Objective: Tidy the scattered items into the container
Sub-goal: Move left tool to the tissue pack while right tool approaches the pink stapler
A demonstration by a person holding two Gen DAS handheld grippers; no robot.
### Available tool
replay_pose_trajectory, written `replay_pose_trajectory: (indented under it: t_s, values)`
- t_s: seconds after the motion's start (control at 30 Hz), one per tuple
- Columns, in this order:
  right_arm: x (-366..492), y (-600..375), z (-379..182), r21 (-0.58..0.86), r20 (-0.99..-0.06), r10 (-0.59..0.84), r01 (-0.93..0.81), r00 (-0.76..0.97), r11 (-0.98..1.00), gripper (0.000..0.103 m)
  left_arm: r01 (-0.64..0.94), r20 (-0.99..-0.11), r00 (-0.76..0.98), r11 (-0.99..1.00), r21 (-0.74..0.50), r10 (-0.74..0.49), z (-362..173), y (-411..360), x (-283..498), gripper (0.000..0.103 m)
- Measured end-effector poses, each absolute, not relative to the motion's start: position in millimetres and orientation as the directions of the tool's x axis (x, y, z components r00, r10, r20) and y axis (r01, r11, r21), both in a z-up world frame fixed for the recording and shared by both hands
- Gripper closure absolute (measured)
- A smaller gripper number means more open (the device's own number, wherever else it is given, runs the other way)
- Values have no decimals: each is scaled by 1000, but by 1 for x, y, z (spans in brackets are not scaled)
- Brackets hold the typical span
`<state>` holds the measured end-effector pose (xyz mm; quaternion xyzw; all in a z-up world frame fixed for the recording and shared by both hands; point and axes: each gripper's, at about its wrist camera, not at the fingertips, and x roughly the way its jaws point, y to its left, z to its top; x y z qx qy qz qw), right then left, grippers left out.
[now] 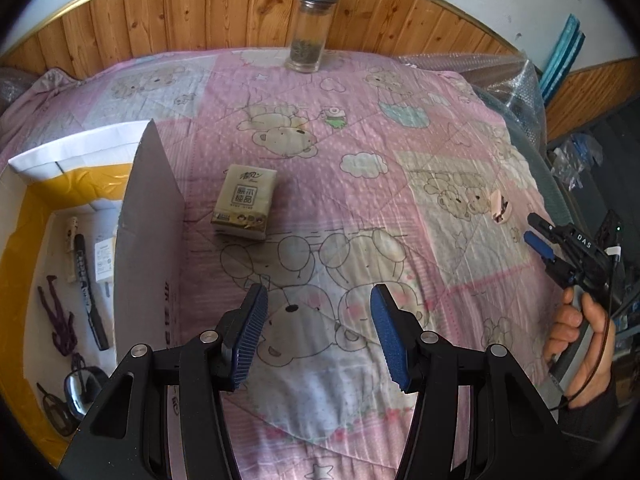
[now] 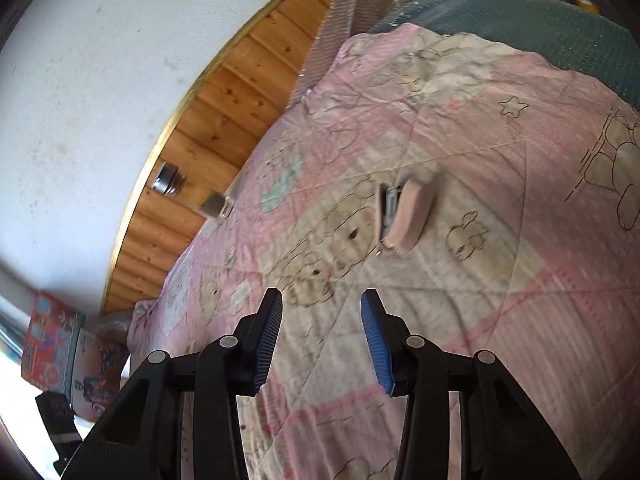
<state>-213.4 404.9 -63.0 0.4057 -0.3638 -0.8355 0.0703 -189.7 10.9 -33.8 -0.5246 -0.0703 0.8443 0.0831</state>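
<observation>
A tissue pack (image 1: 245, 201) lies on the pink quilt (image 1: 360, 208), beyond my open, empty left gripper (image 1: 318, 320). An open cardboard box (image 1: 148, 240) stands at the left, holding a black pen (image 1: 90, 292), a white charger (image 1: 103, 260), a purple hair tie (image 1: 56, 316) and glasses (image 1: 76, 392). A small pink stapler (image 1: 500, 208) lies at the right, just ahead of my right gripper (image 1: 532, 228). In the right wrist view the stapler (image 2: 404, 216) lies ahead of my open, empty right gripper (image 2: 322, 320).
A glass jar with a metal lid (image 1: 312, 28) stands at the quilt's far edge against the wood panelling; it also shows in the right wrist view (image 2: 192, 196). Bubble wrap (image 1: 500, 80) covers the far right corner. The quilt drops off at the right edge.
</observation>
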Motion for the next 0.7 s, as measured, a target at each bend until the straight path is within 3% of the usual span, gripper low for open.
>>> replay_pose_trajectory:
  t_s: [0.27,0.33,0.43,0.7]
  values:
    - [-271,437,-108,583,-724,-313,-304,-614,-753,62,4,-897,-396,-976,-217,198,-63,-1,-243,47]
    - [-282,433,-104,535,-739,-279,-282,-613,-797,63,19,-901,-384,-974,-226,202,-69,-3,-254,47]
    - [-299,417,-99,483,-760,-284,-215,-585,-849,74,33,-906,-372,-973,-229,201,-78,-7,-269,47]
    - [-322,365,-95,276,-807,-205,-47,-553,-960,74,56,-933,-328,-983,-173,146,-104,-12,-301,47]
